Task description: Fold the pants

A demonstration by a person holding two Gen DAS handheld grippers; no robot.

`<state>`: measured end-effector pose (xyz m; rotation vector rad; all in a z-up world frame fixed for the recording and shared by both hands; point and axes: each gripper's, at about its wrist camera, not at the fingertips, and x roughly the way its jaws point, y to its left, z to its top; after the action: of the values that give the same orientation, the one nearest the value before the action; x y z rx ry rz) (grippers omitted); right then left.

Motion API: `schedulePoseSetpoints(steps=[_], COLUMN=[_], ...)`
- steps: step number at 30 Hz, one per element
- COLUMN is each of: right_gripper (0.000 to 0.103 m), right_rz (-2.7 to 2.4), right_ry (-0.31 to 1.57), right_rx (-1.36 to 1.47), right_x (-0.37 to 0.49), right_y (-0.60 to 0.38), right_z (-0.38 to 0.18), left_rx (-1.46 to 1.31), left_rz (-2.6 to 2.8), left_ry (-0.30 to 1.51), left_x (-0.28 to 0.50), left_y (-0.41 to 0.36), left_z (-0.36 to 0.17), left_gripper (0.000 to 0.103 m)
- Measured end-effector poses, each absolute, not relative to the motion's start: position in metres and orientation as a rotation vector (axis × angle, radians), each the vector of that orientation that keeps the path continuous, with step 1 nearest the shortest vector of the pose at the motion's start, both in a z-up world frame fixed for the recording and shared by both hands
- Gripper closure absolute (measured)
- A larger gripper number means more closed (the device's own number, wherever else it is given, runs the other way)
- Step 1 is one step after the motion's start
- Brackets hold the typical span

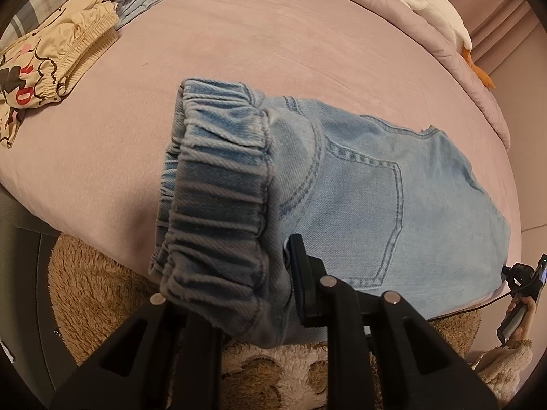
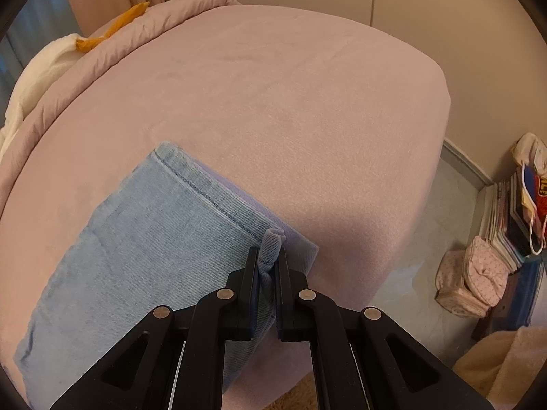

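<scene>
Left gripper (image 1: 239,273) near finger: you cannot see it; the jeans (image 1: 359,184) waistband (image 1: 218,205) drapes over it.
Grip under waistband: hidden from you.
Jeans hem (image 2: 212,201), right wrist view: your gripper (image 2: 268,256) fingers cover the pinched corner.
Jeans lower left, right wrist view: cut off by the lens rim.
Printed garment (image 1: 44,71): cropped at the left edge.
Stack by the wall (image 2: 512,218): too small to read.

Pink bed (image 1: 273,44) carries jeans (image 1: 359,184); patterned garment (image 1: 51,68).
</scene>
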<state>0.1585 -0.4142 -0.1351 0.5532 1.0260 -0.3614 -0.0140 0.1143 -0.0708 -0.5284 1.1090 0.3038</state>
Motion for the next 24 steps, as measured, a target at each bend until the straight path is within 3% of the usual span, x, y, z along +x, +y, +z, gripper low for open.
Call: schedulePoseSetpoints(steps=[24], right_gripper=[0.102], right_rz=[-0.350], right_ry=[1.011], right_rx=[0.567], right_x=[0.1555], right_y=[-0.4164], right_z=[-0.1371], left_rx=[-0.532], left_rz=[0.290], left_ry=[1.096], left_x=[-0.0152], left_y=[0.1133], left_z=[-0.0716], left_gripper=[0.080])
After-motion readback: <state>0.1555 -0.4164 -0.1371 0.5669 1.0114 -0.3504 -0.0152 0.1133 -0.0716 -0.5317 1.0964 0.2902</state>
